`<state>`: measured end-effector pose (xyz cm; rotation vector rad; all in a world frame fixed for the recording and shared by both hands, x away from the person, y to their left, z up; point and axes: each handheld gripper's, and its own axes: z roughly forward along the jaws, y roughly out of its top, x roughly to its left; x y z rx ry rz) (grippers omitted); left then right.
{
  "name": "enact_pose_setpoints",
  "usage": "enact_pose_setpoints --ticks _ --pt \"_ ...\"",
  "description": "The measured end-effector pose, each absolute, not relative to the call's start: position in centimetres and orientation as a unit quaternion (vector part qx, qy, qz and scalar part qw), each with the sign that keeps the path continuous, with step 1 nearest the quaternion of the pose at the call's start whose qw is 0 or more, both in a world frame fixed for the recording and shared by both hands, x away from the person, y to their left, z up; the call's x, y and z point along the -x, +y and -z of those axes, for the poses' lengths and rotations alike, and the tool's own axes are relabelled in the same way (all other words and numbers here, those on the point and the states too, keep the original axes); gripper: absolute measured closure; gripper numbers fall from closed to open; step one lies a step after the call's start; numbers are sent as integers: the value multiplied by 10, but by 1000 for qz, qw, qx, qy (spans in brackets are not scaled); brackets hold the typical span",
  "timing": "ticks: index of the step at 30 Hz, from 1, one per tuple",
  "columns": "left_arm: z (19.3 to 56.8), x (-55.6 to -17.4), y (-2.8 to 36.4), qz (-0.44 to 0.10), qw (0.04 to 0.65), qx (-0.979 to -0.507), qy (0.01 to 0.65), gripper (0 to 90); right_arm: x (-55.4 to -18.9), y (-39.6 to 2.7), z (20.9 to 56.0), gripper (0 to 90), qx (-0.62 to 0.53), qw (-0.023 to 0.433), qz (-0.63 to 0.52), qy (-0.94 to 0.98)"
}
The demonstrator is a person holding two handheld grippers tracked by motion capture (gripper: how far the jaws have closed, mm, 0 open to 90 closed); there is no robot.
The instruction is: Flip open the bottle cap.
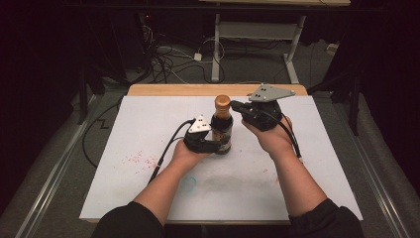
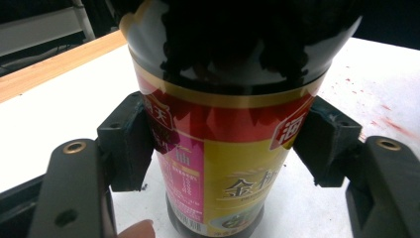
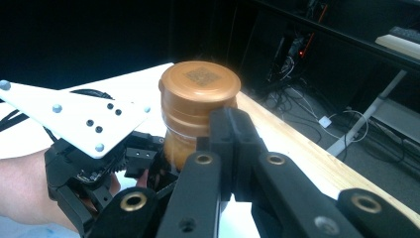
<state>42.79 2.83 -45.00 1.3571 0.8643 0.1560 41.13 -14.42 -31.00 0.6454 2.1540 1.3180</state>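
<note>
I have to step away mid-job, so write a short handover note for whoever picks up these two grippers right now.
Left gripper: shut on the sauce bottle, pads pressing both sides of its labelled body and holding it upright on the white table top.
Right gripper: jaws shut together, empty, their tips beside the bottle's neck just under the brown cap. It does not grip the cap.
Done: bottle is secured and standing.
Left: the cap is still on. The likely next step is to open the right jaws, close them around the cap and twist it off while the left keeps the bottle steady.
</note>
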Motion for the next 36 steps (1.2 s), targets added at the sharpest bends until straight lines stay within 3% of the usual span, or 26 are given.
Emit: enact_pose_setpoints --ticks 31,32,36 --pt "448 -428 20 -89 667 -632 385 306 -417 -147 299 900 -220 256 -475 813" --pt "448 -428 17 -94 662 -638 383 305 -412 -152 284 900 -219 243 -541 774" --pt "447 -428 16 -92 660 -637 388 302 -404 -149 272 900 -202 268 -522 784"
